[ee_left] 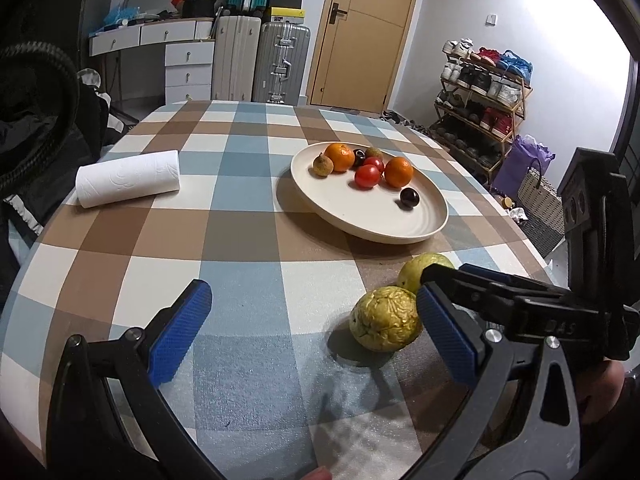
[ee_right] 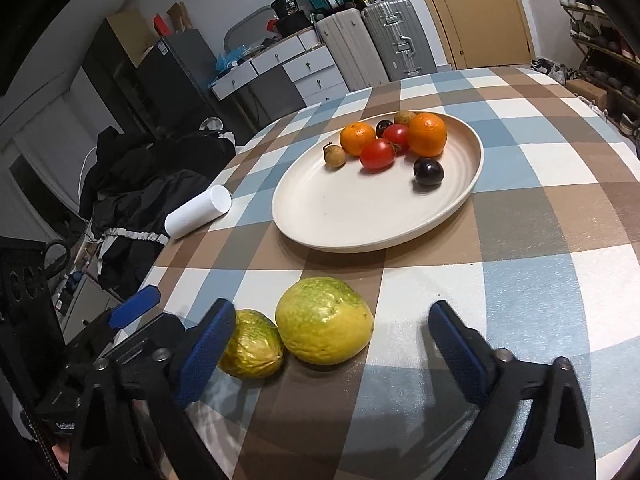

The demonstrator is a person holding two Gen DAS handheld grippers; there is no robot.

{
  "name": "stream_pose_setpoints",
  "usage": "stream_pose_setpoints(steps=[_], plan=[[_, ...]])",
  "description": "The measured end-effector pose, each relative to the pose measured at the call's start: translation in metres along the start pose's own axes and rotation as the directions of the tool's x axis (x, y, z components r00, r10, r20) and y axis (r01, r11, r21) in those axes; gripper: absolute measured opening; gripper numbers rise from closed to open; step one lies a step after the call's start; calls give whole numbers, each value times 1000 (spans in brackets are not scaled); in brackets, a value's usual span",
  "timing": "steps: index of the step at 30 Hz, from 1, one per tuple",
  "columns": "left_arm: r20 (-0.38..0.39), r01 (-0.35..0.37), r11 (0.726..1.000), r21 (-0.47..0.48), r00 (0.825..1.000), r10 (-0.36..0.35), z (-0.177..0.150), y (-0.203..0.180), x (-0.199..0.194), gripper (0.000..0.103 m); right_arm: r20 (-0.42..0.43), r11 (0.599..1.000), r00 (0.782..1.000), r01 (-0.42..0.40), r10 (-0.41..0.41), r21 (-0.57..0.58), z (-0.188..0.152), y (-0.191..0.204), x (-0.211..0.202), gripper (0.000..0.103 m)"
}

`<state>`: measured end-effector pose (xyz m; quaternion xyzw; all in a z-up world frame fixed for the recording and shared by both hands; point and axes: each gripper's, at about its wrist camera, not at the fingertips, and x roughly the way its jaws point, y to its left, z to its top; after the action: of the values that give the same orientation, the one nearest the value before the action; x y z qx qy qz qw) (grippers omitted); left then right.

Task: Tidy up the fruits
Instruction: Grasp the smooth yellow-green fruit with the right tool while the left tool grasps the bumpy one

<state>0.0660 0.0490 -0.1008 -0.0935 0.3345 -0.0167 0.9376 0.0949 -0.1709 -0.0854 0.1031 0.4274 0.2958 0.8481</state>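
Note:
A cream plate [ee_left: 360, 220] [ee_right: 340, 208] on the checked tablecloth holds two oranges [ee_left: 339, 157], two tomatoes [ee_left: 367, 177], dark plums [ee_left: 410, 198] and small brown fruits. Two yellow fruits lie on the cloth in front of it. The wrinkled one [ee_left: 386, 318] [ee_right: 250, 344] sits inside my open left gripper [ee_left: 316, 332], close to its right finger. The smooth yellow-green one [ee_left: 416, 272] [ee_right: 324, 326] lies between the fingers of my open right gripper [ee_right: 330, 344], touching neither pad. The right gripper's finger partly hides it in the left wrist view.
A white paper roll [ee_left: 128, 178] [ee_right: 198, 210] lies on the table's left side. Dark clothing [ee_right: 140, 184] is heaped beyond the left edge. Suitcases, drawers and a door stand at the back, and a shoe rack [ee_left: 484, 88] is on the right.

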Motion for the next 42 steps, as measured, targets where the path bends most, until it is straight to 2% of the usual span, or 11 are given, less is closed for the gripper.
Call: stream_pose_setpoints(steps=[4, 5, 7, 8, 9, 18, 25, 31, 42], plan=[[-8, 7, 1000, 1, 1000, -7, -1, -1, 0, 102, -28, 1000, 999, -21, 21, 13, 0, 0, 6, 77], [-8, 8, 1000, 1, 1000, -8, -2, -1, 0, 102, -31, 999, 999, -31, 32, 15, 0, 0, 6, 69], [-9, 9, 1000, 3, 1000, -9, -2, -1, 0, 102, -31, 999, 999, -43, 44, 19, 0, 0, 6, 65], [-10, 11, 1000, 3, 1000, -11, -2, -1, 0, 102, -33, 999, 998, -44, 45, 18, -1, 0, 7, 56], [-11, 10, 1000, 3, 1000, -10, -3, -1, 0, 102, -39, 999, 998, -44, 45, 16, -1, 0, 8, 53], [-27, 14, 1000, 9, 1000, -14, -5, -4, 0, 102, -31, 999, 998, -47, 48, 27, -2, -1, 7, 52], [-43, 25, 999, -27, 999, -26, -9, -9, 2, 102, 9, 997, 998, -66, 65, 43, -2, -8, -2, 52], [-74, 41, 999, 14, 996, -39, -12, -23, 11, 102, 28, 998, 998, -50, 49, 44, -3, -10, -10, 52], [-125, 106, 994, -39, 986, -110, -15, -14, 24, 102, 74, 1000, 997, -9, 11, -25, -2, 0, -39, 52]])
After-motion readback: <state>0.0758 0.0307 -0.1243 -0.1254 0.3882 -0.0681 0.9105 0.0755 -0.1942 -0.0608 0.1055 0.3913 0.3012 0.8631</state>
